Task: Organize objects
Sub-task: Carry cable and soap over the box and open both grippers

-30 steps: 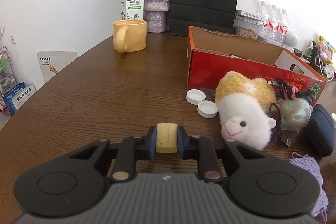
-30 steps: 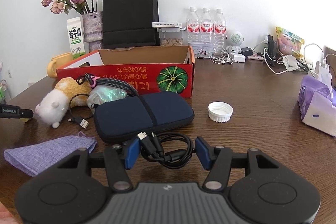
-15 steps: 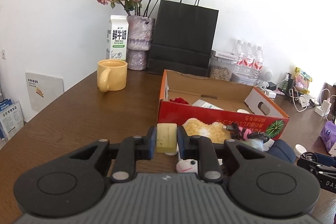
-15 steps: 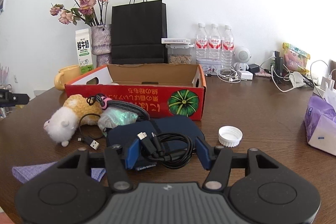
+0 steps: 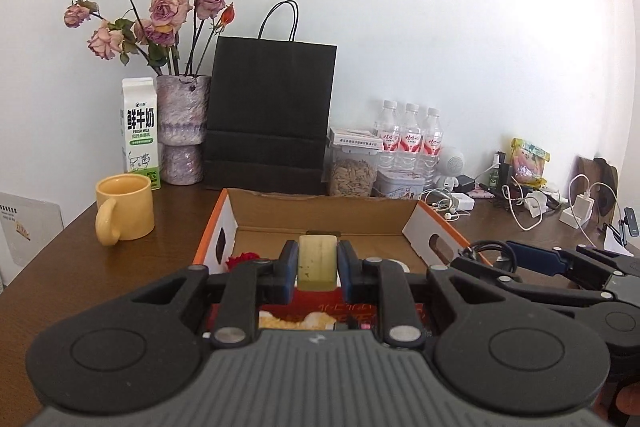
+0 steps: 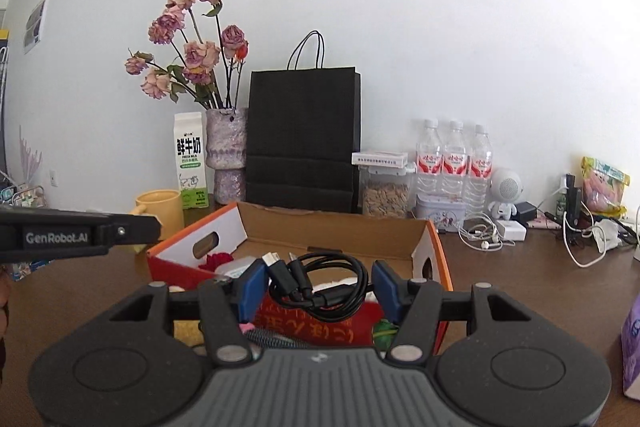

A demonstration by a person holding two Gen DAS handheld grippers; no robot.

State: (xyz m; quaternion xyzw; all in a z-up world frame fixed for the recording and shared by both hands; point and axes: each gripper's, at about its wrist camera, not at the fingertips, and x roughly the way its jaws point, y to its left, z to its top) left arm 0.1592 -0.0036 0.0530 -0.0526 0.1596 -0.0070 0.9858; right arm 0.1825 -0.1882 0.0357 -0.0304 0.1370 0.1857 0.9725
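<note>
My left jaws are pressed in on a pale yellow block (image 5: 317, 261), which stands upright between the blue pads of my left gripper (image 5: 317, 269). My right jaws are pinched around a coiled black cable (image 6: 320, 285), its two plugs sticking up at about eleven o'clock of the coil, inside my right gripper (image 6: 318, 289).

Both loads hang above the near wall of the open cardboard box (image 5: 320, 215), which sits on the brown table (image 5: 120, 267) at twelve o'clock from each of my cameras. A red item (image 5: 242, 259) lies inside the box toward its left end.

From the left wrist, the yellow mug (image 5: 124, 213) stands at ten o'clock, well apart from the box, with the milk carton (image 5: 139, 133) and flower vase (image 5: 183, 129) behind it. The black paper bag (image 5: 270, 115) stands just beyond the box's far wall. Three water bottles (image 5: 410, 137) are at one o'clock. My right gripper shows at three o'clock in that view, just beside the box's right end.
</note>
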